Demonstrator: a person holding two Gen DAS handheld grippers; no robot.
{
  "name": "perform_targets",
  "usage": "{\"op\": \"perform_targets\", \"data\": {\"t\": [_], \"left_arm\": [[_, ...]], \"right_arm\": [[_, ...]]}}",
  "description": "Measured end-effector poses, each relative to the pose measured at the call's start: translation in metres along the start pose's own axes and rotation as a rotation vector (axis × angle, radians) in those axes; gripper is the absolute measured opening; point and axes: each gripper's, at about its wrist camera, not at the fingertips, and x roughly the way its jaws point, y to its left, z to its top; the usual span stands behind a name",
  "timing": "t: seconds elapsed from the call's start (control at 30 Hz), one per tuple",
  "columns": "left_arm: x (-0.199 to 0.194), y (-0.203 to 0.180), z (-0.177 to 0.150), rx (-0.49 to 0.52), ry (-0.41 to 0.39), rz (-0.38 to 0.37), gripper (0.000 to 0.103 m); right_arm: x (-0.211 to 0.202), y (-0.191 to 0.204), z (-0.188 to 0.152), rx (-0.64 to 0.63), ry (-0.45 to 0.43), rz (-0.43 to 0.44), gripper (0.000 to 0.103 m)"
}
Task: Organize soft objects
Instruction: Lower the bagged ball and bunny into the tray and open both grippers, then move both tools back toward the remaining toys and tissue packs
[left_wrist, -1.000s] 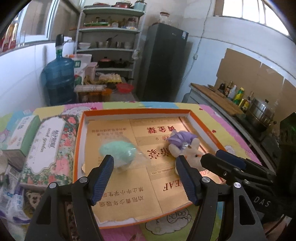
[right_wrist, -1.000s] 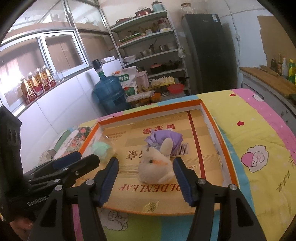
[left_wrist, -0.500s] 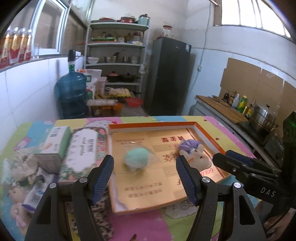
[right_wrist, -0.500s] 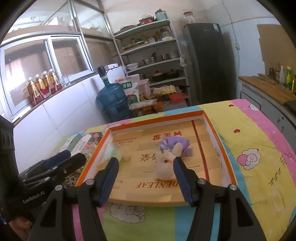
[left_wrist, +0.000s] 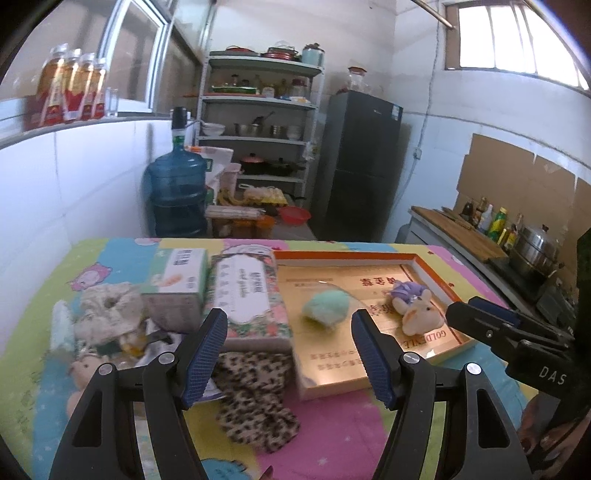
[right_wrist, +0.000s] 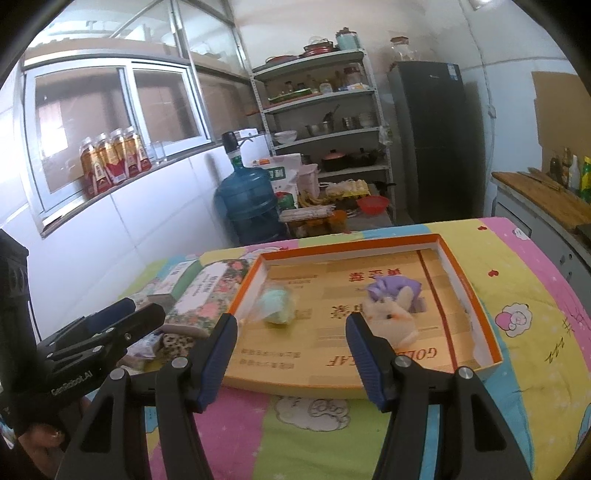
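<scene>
1. Holding both tools above the tabletop (left_wrist: 332, 424), you have the left gripper (left_wrist: 290, 356) with its jaws apart and nothing between them, and the right gripper (right_wrist: 291, 358) likewise spread and empty.
2. Just beyond the left gripper's fingertips lies the leopard-print cloth (left_wrist: 255, 391), partly under the floral tissue pack (left_wrist: 245, 299); closing on it there may drag the pack along.
3. To the left of that gripper sits a heap: a pale scrunchie (left_wrist: 107, 310), a small plush doll (left_wrist: 83, 373) and crumpled wrappers. You could easily pinch two things at once, or catch a wrapper instead of a toy.
4. Ahead and right of the left gripper, the orange-rimmed box (left_wrist: 436, 269) already holds the green puff (left_wrist: 327, 308), which seems to sit in clear film, and the rabbit plush (left_wrist: 417, 312) in a purple dress. From the right gripper, the puff (right_wrist: 277, 302) lies ahead to the left and the rabbit (right_wrist: 391, 312) just past the right finger.
5. Your two tools are near each other; crossing paths over the box risks a knock.
6. Lowering carelessly could clip the box's low wall and shift it, since its near corner looks close to the cloth.
</scene>
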Motion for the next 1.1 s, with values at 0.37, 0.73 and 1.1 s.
{"op": "perform_targets", "data": {"t": [0.37, 0.73, 1.1], "left_arm": [[-0.036, 0.047, -0.008, -0.038, -0.04, 0.052, 0.071], [-0.063, 0.092, -0.023, -0.06, -0.062, 0.09, 0.071], [-0.078, 0.137, -0.043, -0.081, -0.088, 0.132, 0.071]], "right_arm": [[-0.009, 0.051, -0.004, -0.062, -0.014, 0.03, 0.061], [-0.006, 0.095, -0.012, -0.119, -0.002, 0.062, 0.061], [0.006, 0.133, -0.029, -0.157, 0.038, 0.097, 0.061]]}}
